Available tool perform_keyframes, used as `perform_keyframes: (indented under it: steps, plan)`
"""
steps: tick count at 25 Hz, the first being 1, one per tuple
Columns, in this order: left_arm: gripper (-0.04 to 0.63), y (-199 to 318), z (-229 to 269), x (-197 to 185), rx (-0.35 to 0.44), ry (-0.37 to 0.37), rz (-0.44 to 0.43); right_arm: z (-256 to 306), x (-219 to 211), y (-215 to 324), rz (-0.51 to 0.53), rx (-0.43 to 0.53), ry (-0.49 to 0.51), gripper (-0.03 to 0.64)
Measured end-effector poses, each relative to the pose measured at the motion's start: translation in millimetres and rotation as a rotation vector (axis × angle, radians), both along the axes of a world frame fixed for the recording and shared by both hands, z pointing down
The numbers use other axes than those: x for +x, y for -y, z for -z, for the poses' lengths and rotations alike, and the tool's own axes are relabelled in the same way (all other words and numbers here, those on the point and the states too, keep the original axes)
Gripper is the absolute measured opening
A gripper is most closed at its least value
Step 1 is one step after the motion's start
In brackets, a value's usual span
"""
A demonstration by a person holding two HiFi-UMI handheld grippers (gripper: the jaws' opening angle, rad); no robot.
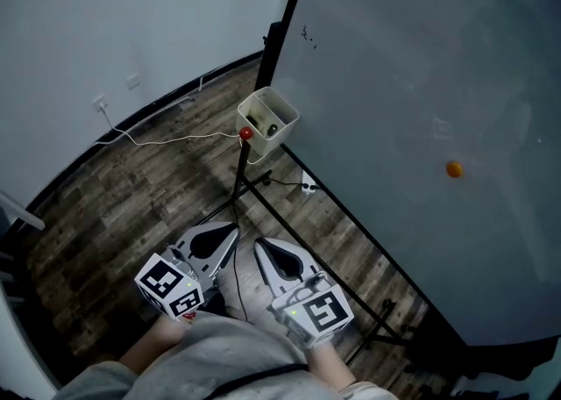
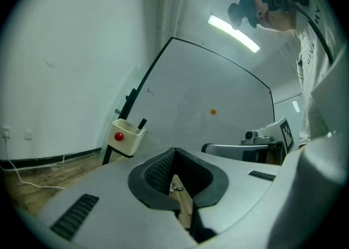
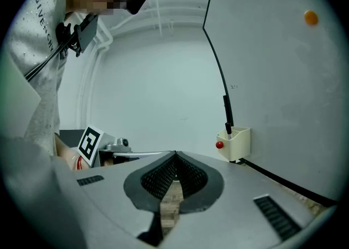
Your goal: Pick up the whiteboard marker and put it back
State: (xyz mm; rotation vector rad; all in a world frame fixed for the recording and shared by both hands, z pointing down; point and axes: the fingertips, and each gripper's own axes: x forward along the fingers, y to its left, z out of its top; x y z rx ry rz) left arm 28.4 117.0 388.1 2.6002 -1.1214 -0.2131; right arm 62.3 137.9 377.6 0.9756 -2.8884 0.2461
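Observation:
The black whiteboard marker (image 2: 142, 124) stands upright in a white holder box (image 1: 267, 117) fixed at the whiteboard's left edge; it also shows in the right gripper view as the marker (image 3: 229, 129) in the box (image 3: 235, 142). A red round magnet (image 1: 246, 133) sits on the box's front. My left gripper (image 1: 230, 233) and right gripper (image 1: 261, 247) hang side by side low in the head view, well short of the box, both pointing toward it. The left gripper (image 2: 174, 150) is shut with nothing in it, and so is the right gripper (image 3: 175, 155).
The large whiteboard (image 1: 421, 82) fills the right side and carries an orange magnet (image 1: 453, 169). Its black stand legs (image 1: 289, 232) spread over the wooden floor below my grippers. A white cable (image 1: 158, 139) and a plug socket (image 1: 308, 185) lie on the floor. A white wall (image 1: 131, 21) curves behind.

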Motion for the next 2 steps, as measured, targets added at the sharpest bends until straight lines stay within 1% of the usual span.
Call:
perform_keyframes:
  steps: [2]
  plan:
    - [0.015, -7.5, 1.4, 0.7, 0.002, 0.001, 0.002, 3.8, -0.3, -6.3, 0.004, 0.015, 0.006, 0.018]
